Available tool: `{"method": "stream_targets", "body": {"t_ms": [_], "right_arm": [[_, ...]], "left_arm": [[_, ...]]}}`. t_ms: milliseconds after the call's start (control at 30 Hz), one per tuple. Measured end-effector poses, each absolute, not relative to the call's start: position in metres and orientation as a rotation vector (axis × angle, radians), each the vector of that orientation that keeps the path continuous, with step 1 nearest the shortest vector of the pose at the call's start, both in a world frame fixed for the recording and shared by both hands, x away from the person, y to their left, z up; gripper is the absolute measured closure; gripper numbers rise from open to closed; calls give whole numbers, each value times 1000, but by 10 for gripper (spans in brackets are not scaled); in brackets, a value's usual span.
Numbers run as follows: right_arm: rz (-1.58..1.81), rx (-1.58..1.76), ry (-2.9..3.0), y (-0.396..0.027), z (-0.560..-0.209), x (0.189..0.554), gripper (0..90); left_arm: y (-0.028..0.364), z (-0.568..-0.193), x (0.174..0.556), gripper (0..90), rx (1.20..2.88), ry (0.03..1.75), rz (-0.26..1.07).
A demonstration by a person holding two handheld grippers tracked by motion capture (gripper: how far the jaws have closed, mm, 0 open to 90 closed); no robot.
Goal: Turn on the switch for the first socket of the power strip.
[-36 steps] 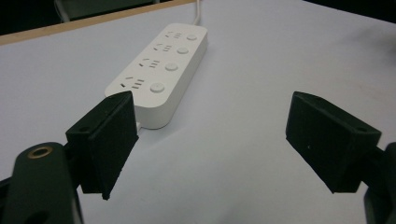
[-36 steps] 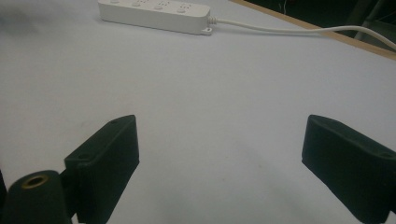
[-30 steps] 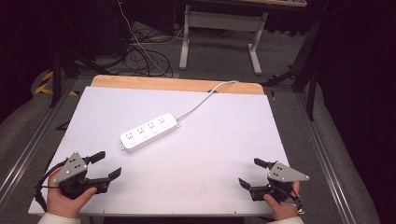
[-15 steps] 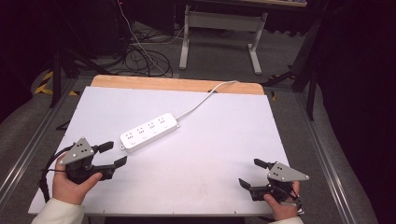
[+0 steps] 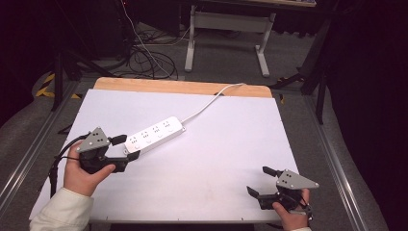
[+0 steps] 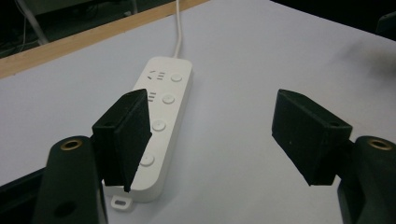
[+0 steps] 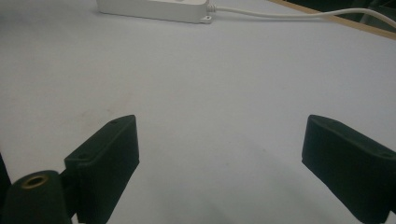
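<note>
My left gripper [image 5: 129, 147] was up at the near end of the power strip [image 5: 154, 136], which lay flat on the white table [image 5: 211, 159] with its white cord [image 5: 211, 98] running off the far edge. The jaws had just been closing a little, yet they stood well spread, with nothing pinched between them. In the left gripper view, the strip [image 6: 161, 126] ran away from the tool, lying behind and partly under one jaw rather than in the middle of the gap, and the other jaw hung over bare table. I could not tell whether that first jaw touched the strip's casing.

My right gripper [image 5: 261, 180] sat at the near right corner of the table, jaws spread wide and holding nothing. From its own view the strip [image 7: 154, 8] lay well ahead of it, across open table.
</note>
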State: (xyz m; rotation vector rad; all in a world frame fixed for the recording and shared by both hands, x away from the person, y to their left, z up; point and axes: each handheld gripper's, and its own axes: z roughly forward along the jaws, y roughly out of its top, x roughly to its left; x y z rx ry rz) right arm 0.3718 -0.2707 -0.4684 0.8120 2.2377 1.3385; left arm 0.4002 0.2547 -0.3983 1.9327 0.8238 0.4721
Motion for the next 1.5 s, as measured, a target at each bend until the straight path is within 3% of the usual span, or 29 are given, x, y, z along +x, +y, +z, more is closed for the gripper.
{"method": "stream_targets", "body": {"t_ms": [700, 1500], "right_arm": [[1323, 826, 2246, -273, -471, 364, 119], [1335, 810, 2252, -272, -470, 367, 119]], "left_arm": [[228, -374, 435, 332, 1956, 780, 456], [194, -380, 476, 402, 1993, 789, 420]]}}
